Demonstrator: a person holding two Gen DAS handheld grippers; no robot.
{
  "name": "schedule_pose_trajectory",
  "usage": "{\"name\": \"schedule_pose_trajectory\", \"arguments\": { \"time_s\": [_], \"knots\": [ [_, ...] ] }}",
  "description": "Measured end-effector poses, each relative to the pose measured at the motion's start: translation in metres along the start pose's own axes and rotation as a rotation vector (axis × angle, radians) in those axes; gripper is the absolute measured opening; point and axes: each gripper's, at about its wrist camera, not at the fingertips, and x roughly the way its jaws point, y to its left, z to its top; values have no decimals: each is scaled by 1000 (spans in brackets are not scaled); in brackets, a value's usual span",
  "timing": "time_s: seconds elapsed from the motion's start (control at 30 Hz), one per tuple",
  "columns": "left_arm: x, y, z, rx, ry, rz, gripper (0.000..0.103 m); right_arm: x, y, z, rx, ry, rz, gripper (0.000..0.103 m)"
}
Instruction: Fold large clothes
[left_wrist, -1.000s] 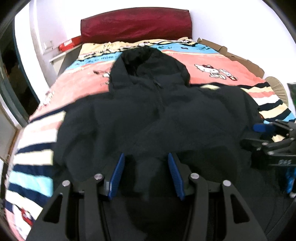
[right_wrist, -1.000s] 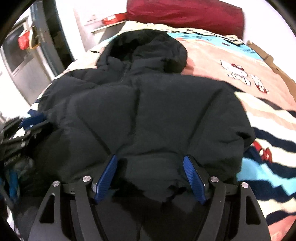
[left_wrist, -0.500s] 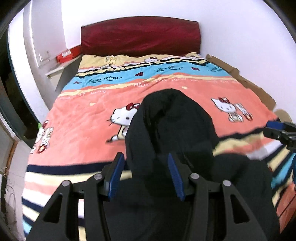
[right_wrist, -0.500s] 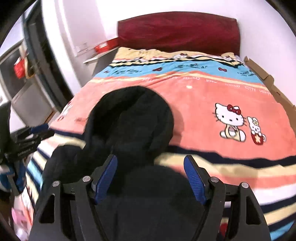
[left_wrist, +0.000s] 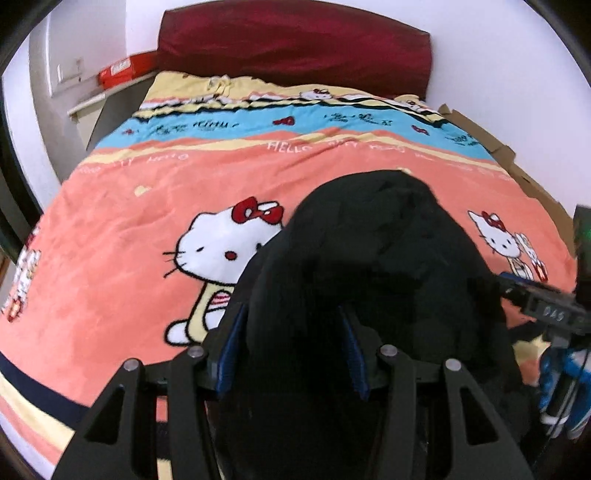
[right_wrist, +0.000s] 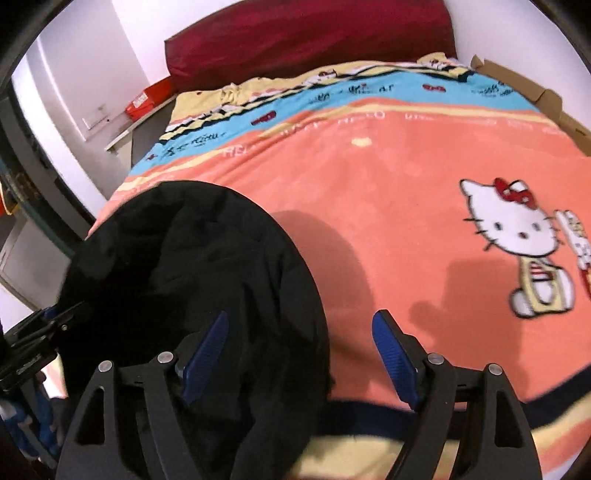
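Observation:
A black hooded padded jacket (left_wrist: 373, 266) lies on the bed. Only its hood end shows now, rounded and dark against the salmon blanket. In the left wrist view my left gripper (left_wrist: 291, 347) is open, its blue pads over the hood's near part. In the right wrist view the hood (right_wrist: 192, 273) fills the lower left. My right gripper (right_wrist: 301, 358) is open, its left pad over the hood's right edge, its right pad over bare blanket. The right gripper also shows at the right edge of the left wrist view (left_wrist: 543, 314).
A salmon, blue and yellow Hello Kitty blanket (left_wrist: 184, 184) covers the bed. A dark red headboard (left_wrist: 295, 44) stands against the white wall. A shelf with a red box (left_wrist: 122, 72) is at the far left. Cardboard (right_wrist: 535, 88) lines the bed's right side.
Both grippers have moved forward along the jacket from its hem to the hood. The body of the jacket has dropped out of view. Both grippers stay open.

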Motion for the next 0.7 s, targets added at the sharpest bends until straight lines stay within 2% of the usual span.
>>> {"name": "schedule_pose_trajectory", "arguments": {
  "time_s": [0.1, 0.17, 0.2, 0.23, 0.27, 0.33, 0.53, 0.7],
  "knots": [
    [16, 6, 0, -32, 23, -25, 47, 23, 1, -1, 5, 25, 8, 80],
    [21, 9, -1, -48, 33, -51, 46, 35, 2, -6, 17, 48, 43, 79],
    [20, 10, -3, -51, 30, -57, 43, 37, 3, -7, 8, 46, 57, 67],
    [19, 10, -3, -48, 29, -53, 36, 36, 6, -9, -8, 42, 75, 45],
    [18, 10, -4, -45, 34, -44, 21, 35, 7, -10, -18, 39, 78, 39],
    [10, 8, -6, -41, 30, -35, 15, 23, 12, -11, -25, 22, 94, 17],
    [-55, -4, -17, -18, -18, -52, 11, -42, 44, -17, -78, -1, 132, 10],
    [-139, 0, -42, -31, -84, -97, 9, -136, 73, -44, -134, -53, 197, 9]
  ]
}}
